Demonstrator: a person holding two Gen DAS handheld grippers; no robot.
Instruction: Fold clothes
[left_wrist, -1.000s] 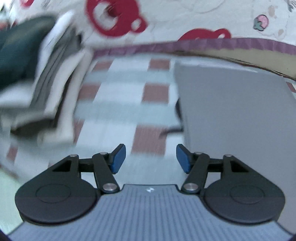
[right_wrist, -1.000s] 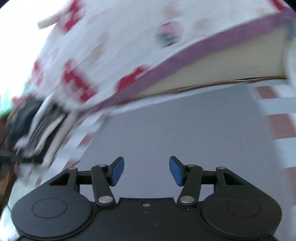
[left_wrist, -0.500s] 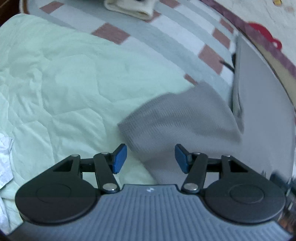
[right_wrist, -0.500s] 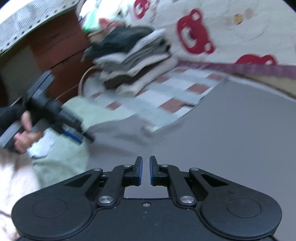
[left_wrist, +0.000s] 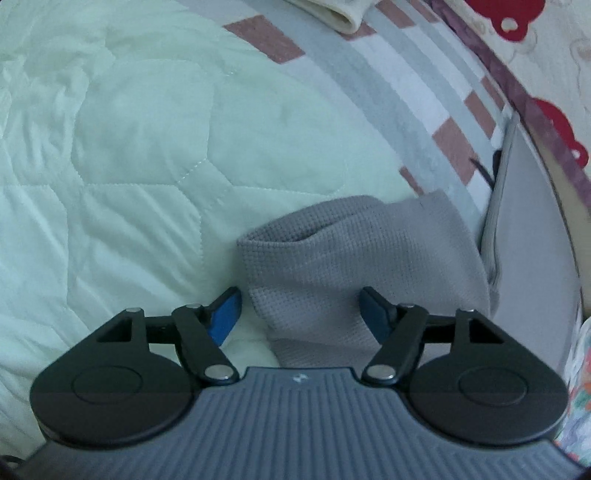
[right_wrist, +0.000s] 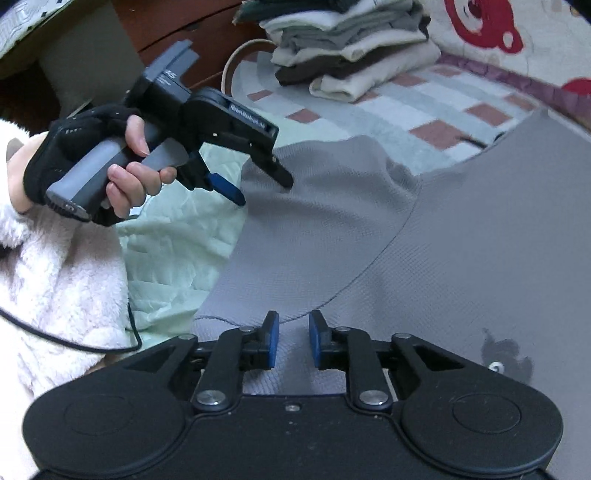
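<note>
The grey knit garment (right_wrist: 461, 229) lay spread on the bed, its sleeve (left_wrist: 354, 258) reaching onto the pale green quilt (left_wrist: 129, 166). The left gripper (left_wrist: 300, 308) gaped wide around the sleeve's end without pinching it. The right gripper (right_wrist: 292, 338) hovered over the body, jaws narrowly parted, holding nothing.

Bed (left_wrist: 406, 92) carries mint quilt (left_wrist: 129, 166), grey garment (right_wrist: 461, 240), stacked folded clothes (right_wrist: 351, 48)
</note>
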